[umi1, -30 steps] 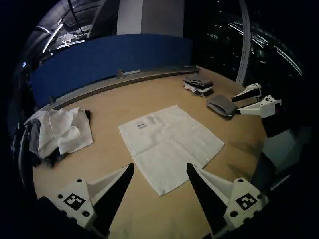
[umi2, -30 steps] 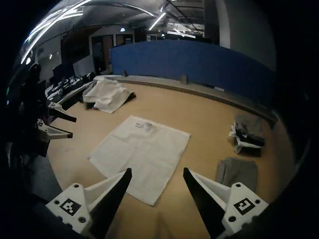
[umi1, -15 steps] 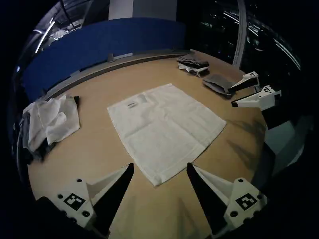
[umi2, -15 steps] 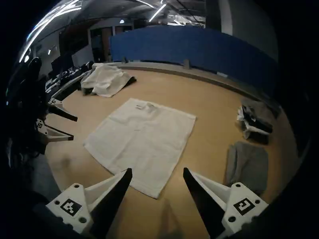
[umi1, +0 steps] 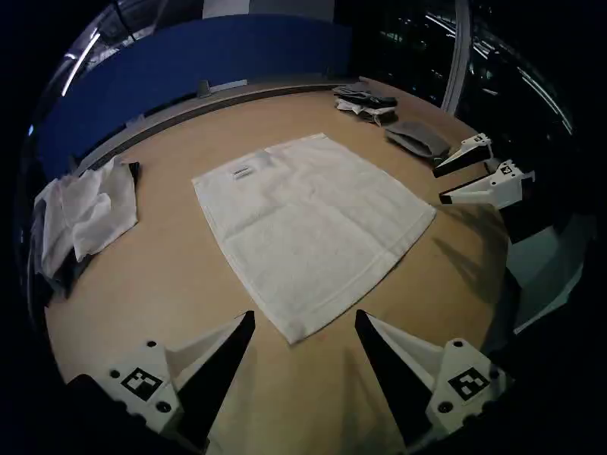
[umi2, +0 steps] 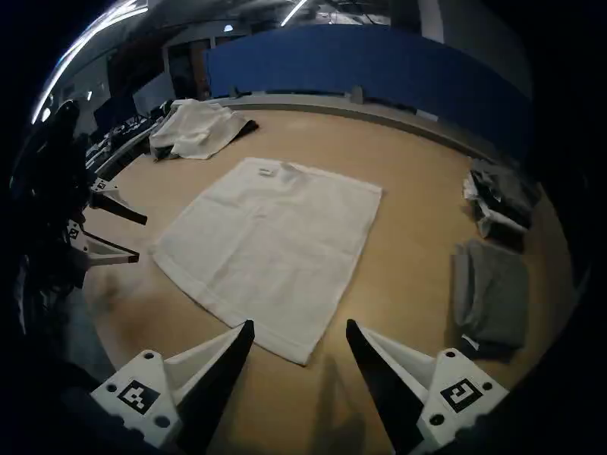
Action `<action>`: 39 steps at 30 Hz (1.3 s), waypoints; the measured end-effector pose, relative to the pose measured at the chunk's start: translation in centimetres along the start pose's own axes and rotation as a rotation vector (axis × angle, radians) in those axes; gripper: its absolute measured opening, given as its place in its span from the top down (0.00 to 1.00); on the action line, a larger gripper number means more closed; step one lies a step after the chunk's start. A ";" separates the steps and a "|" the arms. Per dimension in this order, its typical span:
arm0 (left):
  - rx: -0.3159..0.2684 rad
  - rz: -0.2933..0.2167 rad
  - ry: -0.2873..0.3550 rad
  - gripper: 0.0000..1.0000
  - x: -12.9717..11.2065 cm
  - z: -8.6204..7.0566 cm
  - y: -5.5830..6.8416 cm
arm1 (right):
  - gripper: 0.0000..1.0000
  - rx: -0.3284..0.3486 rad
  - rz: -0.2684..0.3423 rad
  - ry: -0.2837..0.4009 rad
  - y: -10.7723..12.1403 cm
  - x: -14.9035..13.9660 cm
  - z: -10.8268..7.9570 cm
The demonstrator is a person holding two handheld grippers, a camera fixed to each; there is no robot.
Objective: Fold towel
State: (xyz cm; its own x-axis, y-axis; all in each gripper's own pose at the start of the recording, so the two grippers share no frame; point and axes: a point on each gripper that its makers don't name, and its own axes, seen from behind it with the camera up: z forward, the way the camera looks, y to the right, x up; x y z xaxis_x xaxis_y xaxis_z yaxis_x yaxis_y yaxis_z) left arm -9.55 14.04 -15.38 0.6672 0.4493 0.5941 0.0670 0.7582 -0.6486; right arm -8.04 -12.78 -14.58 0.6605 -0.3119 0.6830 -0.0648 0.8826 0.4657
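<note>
Towel [umi1: 311, 227] flat and unfolded on table [umi1: 174, 303]. One corner just ahead of left gripper [umi1: 303, 312], another just ahead of right gripper [umi2: 298, 322]. Both wide open, empty. Likely pre-grasp; next, lower and pinch each corner.

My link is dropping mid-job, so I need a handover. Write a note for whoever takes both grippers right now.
Left gripper: open, empty, aimed at one near corner of the white towel.
Right gripper: open, empty, aimed at the other near corner.
Towel: spread flat and unfolded on the table, tag at the far edge.
Nearby: a crumpled white pile on the left gripper's side; a folded grey towel and a small stack of folded cloths on the right gripper's side.
Done: towel laid out.
Left: grasp both near corners, then probably fold them toward the far edge.
</note>
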 end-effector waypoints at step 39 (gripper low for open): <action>-0.017 0.007 -0.102 0.27 -2.6 2.2 0.3 | 0.50 0.018 0.040 -0.110 -0.3 -4.2 1.8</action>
State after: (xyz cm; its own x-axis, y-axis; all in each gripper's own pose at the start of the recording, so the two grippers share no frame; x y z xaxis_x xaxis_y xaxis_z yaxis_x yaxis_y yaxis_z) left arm -12.83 14.16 -16.09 0.5885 0.5013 0.6343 0.0753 0.7472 -0.6604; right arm -12.13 -12.37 -16.59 0.5714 -0.3139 0.7583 -0.1037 0.8889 0.4462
